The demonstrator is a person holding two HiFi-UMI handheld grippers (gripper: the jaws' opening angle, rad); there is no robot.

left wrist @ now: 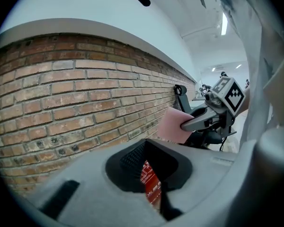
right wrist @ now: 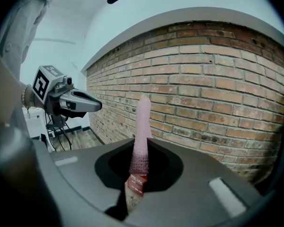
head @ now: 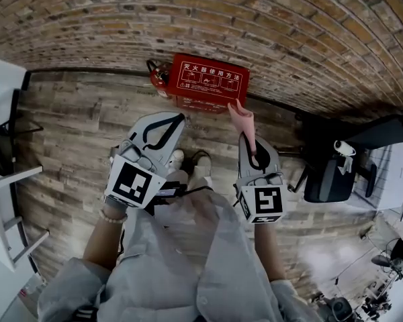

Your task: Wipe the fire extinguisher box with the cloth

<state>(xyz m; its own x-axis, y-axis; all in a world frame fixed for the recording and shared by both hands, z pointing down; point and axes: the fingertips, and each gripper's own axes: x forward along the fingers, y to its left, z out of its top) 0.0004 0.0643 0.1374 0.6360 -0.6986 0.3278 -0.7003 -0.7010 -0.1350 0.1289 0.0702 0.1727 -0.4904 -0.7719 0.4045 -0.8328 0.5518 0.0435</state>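
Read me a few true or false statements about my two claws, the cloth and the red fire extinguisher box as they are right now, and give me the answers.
1. The right claw grips a pink cloth. True.
2. The left claw holds a second cloth. False: it is shut on nothing.
3. The red rectangular fire extinguisher box sits against a white plaster wall. False: the wall is brown brick.
4. A red fire extinguisher stands beside the box. True.
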